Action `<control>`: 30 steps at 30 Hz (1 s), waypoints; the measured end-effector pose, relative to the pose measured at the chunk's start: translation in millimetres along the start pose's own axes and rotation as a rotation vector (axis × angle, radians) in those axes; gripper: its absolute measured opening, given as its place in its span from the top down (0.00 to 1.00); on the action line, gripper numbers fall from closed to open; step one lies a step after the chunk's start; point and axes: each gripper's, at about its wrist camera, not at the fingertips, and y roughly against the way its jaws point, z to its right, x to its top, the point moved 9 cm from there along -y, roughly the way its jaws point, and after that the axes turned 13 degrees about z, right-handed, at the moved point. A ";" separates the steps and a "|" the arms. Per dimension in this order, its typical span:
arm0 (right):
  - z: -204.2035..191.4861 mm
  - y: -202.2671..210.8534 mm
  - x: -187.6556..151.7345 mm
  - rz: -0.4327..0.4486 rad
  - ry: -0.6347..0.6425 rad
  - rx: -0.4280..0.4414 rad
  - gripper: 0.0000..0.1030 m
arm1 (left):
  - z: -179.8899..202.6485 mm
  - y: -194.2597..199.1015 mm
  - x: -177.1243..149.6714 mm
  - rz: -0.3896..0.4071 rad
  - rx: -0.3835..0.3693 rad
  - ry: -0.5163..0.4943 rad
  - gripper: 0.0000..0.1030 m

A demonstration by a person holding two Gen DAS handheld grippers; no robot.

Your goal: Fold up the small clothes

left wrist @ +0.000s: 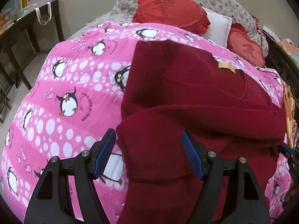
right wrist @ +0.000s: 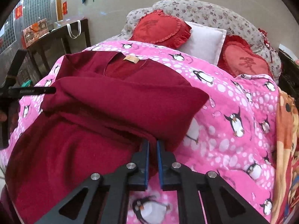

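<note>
A dark red sweater [left wrist: 186, 100] lies on a pink penguin quilt [left wrist: 56, 97], with a tan label [left wrist: 226, 66] at its neck. One sleeve is folded across the body. My left gripper [left wrist: 148, 143] is open just above the sweater's lower left edge and holds nothing. In the right wrist view the sweater [right wrist: 84, 130] fills the left half, label [right wrist: 131, 58] at the far end. My right gripper [right wrist: 152, 145] is shut on the sweater's right edge, where the folded sleeve meets the body. The left gripper's black frame [right wrist: 24, 90] shows at the far left.
Two red heart cushions [right wrist: 160, 29] [right wrist: 244, 59] and a white pillow [right wrist: 203, 41] lie at the head of the bed against a floral bedcover [right wrist: 205, 9]. A dark wooden table [right wrist: 56, 41] stands left of the bed. An orange patterned cloth [right wrist: 286, 140] lies along the right edge.
</note>
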 end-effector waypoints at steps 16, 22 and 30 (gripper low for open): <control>49.7 24.6 1.9 0.051 -0.359 0.051 0.52 | -21.1 11.5 -0.3 0.022 -0.081 0.065 0.29; 51.7 -28.4 11.4 -0.004 -0.359 0.010 0.35 | -0.8 -0.7 -4.3 0.008 -0.131 0.067 0.36; 71.8 -30.1 28.5 0.066 -0.398 -0.049 0.86 | 23.6 -18.8 20.1 0.046 -0.107 -0.055 0.75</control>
